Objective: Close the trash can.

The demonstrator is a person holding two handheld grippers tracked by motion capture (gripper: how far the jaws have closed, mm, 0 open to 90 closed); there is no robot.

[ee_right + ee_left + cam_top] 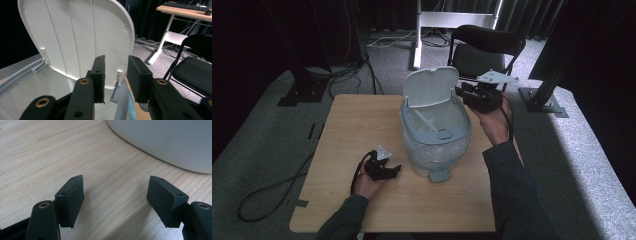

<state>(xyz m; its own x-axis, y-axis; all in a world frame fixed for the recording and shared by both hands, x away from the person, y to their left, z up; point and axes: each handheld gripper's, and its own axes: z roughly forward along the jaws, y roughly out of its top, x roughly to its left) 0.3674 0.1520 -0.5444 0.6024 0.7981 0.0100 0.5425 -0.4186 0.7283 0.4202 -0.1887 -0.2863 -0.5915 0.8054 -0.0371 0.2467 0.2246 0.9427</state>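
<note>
A pale grey-white lidded bin (435, 140) with a clear liner stands at the middle of the wooden table (357, 120). Its lid (431, 86) is raised upright at the far side. My left gripper (396, 170) rests low on the table just left of the bin, open with nothing between its fingers; in the left gripper view the left gripper (115, 182) points at the bin's curved wall (170, 142). My right gripper (460, 92) hovers at the lid's right edge, open. In the right gripper view the right gripper (116, 61) faces the lid's ribbed inner face (75, 32).
A black folding chair (487, 47) stands right behind the table, close to my right hand. White desk legs (452, 20), black stand bases (302, 92) and loose cables (272, 190) lie on the grey carpet around. The bin's foot pedal (439, 175) sticks out toward me.
</note>
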